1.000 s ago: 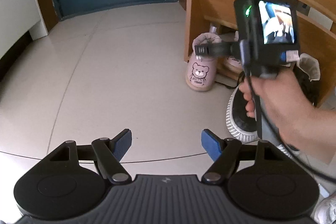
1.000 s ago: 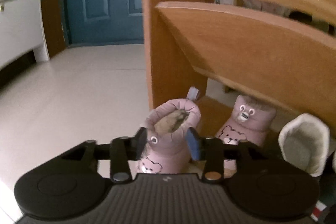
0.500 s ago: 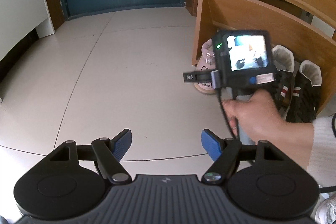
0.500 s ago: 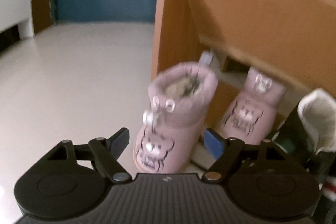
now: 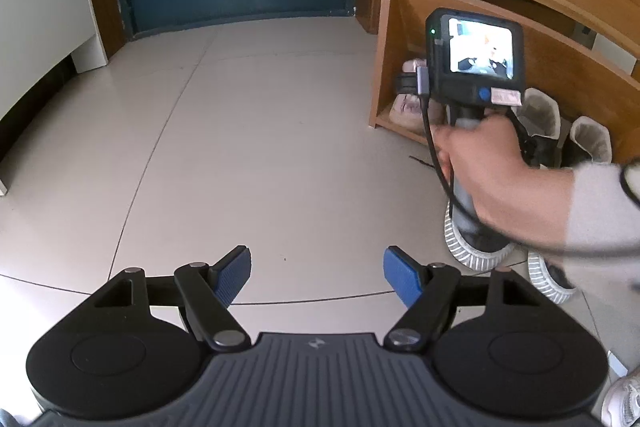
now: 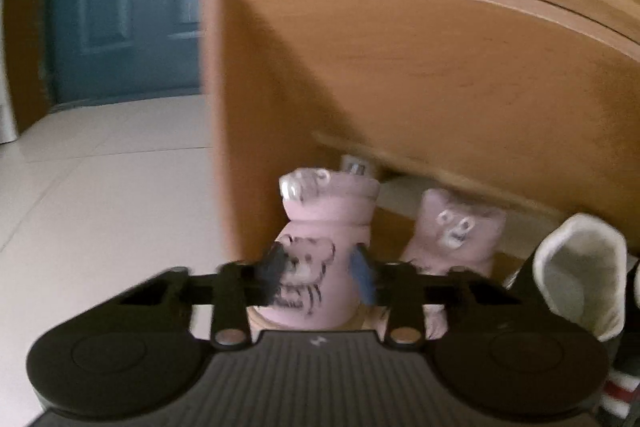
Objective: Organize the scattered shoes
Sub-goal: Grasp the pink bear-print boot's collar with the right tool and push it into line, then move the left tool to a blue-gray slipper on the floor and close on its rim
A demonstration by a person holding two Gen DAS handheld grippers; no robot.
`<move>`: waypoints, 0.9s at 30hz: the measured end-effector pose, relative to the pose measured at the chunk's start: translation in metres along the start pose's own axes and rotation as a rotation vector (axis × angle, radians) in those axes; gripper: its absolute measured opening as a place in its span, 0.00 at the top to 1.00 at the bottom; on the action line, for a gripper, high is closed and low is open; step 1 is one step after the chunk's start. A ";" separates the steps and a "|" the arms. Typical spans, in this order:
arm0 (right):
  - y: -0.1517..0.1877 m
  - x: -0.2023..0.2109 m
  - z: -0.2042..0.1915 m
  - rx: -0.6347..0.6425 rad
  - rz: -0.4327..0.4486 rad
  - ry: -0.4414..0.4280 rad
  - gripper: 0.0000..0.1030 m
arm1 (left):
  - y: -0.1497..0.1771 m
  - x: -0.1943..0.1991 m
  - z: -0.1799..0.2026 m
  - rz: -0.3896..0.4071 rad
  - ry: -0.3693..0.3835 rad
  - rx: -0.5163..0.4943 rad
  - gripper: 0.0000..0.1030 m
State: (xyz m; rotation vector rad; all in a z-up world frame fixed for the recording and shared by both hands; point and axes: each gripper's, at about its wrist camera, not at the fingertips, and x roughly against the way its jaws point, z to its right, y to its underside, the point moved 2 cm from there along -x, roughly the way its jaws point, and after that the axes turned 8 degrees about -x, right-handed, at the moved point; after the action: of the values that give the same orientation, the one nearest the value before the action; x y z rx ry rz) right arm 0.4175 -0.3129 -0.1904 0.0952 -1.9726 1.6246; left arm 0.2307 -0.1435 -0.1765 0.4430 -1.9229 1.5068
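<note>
Right gripper (image 6: 316, 277) nearer rack (image 6: 400, 75), boots (image 6: 456, 231)

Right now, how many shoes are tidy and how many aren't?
Tidy: one pink boot and the fleece-lined boots stand low in the rack. In hand: the right tool has just been closing on the other pink boot. Left: two white-soled shoes on the floor; the left tool is open, empty.

Black gripper (image 5: 317, 271), blue pads, grey sleeve (image 5: 600, 211)
</note>
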 end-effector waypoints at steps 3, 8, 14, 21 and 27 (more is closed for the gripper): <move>-0.011 -0.013 0.001 0.021 -0.016 0.028 0.89 | 0.000 0.003 0.002 0.003 0.002 -0.009 0.26; -0.020 -0.010 0.007 -0.038 -0.059 -0.052 0.81 | 0.001 0.006 0.005 0.001 0.001 -0.020 0.26; 0.005 0.046 0.030 -0.171 -0.044 -0.234 0.18 | 0.002 0.013 0.003 -0.009 0.030 0.001 0.24; 0.046 0.137 0.026 -0.027 -0.180 -0.614 0.14 | 0.026 0.040 -0.013 -0.175 0.147 -0.152 0.22; 0.096 0.237 -0.037 0.409 -0.248 -1.028 0.14 | 0.106 0.107 -0.061 -0.471 0.074 -0.308 0.20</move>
State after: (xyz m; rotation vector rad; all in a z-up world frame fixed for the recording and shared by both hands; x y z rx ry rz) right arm 0.1959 -0.1835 -0.1604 1.5242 -2.0844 1.9665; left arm 0.1038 -0.0425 -0.1746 0.6350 -1.7919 0.8980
